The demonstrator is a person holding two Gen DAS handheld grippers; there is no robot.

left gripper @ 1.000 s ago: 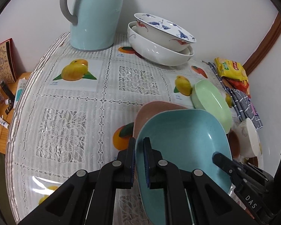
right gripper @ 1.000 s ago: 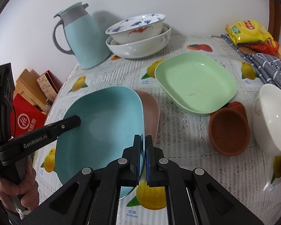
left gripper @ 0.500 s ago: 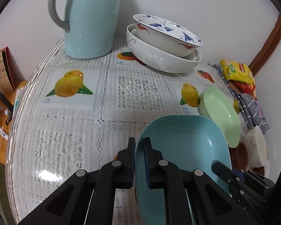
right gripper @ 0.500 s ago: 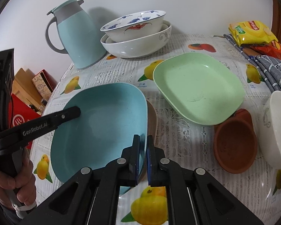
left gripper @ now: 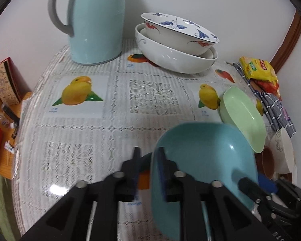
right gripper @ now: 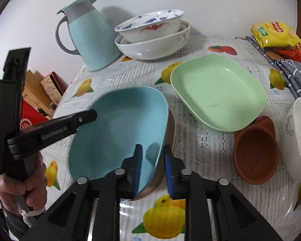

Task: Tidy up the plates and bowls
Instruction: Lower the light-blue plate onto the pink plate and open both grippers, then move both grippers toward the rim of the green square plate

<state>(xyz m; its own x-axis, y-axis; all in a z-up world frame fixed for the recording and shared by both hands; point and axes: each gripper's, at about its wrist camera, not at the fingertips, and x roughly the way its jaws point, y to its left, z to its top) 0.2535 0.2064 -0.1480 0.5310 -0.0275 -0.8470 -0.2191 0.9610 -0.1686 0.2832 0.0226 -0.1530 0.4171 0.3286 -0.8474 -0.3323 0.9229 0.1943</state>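
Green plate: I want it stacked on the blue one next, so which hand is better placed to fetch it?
Right. The right gripper has just been opening around the blue plate's rim, on the side beside the green plate; the left gripper works the far rim.

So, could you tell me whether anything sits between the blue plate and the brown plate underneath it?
Nothing visible does. The blue plate lies directly over the brown plate, of which only an edge shows. Both hand-held grippers' jaws have just been opening, the blue rim between them.
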